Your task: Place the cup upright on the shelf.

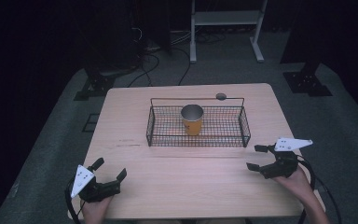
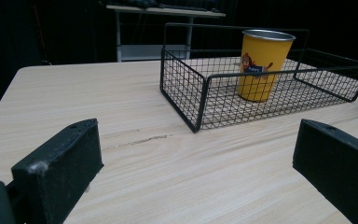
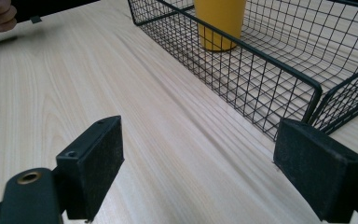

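Cup upright in basket; both grippers' jaws apparently spread, empty.

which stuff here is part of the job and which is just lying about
Part of the job:
- yellow cup, upright inside the basket
- black wire basket at mid table
- left gripper, open, holding nothing
- right gripper, open, holding nothing

Just lying about:
- white shelf stand on the floor beyond the table
- cables on the floor

yellow cup bears a small label — lettering too blurred to read.
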